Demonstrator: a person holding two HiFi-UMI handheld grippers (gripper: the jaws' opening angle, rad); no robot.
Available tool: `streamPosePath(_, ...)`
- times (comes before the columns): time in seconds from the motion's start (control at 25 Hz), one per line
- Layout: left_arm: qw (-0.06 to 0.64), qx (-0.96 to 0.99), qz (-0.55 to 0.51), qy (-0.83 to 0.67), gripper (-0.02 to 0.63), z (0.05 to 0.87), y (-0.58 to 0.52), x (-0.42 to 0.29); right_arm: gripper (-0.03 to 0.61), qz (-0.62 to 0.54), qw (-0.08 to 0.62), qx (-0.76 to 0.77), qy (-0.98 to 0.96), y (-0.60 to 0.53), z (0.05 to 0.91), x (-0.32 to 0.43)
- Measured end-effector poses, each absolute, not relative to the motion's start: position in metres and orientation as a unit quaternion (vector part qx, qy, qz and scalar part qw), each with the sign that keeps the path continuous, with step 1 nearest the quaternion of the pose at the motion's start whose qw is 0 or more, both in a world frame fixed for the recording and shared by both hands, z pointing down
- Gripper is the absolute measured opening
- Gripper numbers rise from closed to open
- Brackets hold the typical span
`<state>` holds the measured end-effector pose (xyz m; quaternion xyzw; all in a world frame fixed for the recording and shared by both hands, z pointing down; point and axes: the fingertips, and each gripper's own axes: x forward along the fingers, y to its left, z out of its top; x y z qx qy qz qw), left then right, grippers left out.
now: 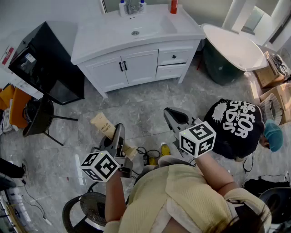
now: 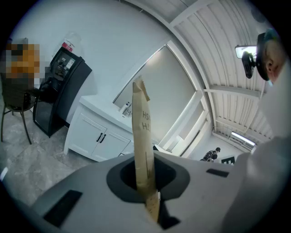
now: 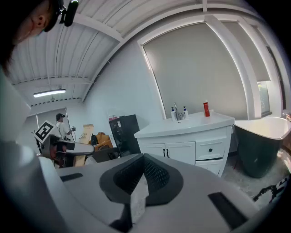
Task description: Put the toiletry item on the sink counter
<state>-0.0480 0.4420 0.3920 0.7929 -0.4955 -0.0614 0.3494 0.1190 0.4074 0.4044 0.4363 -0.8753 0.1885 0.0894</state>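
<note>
My left gripper is shut on a long tan cardboard box of a toiletry item, held over the grey floor. In the left gripper view the box stands upright between the closed jaws. My right gripper is shut, with nothing between its jaws. The white sink counter lies a few steps ahead, seen also in the right gripper view as a vanity with a basin and tap.
A red bottle and small pump bottles stand at the counter's back. A black appliance and a chair are on the left, a bathtub on the right. A crouching person is near my right gripper.
</note>
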Motion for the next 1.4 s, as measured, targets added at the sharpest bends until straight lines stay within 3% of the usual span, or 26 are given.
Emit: streamPosePath(1.4, 0.343, 0.769, -0.073, -0.535, 0.037, 0.392, 0.354, 0.033, 0.026, 0.192, 0.076, 0.372, -0.905, 0.311, 0.405, 0.181)
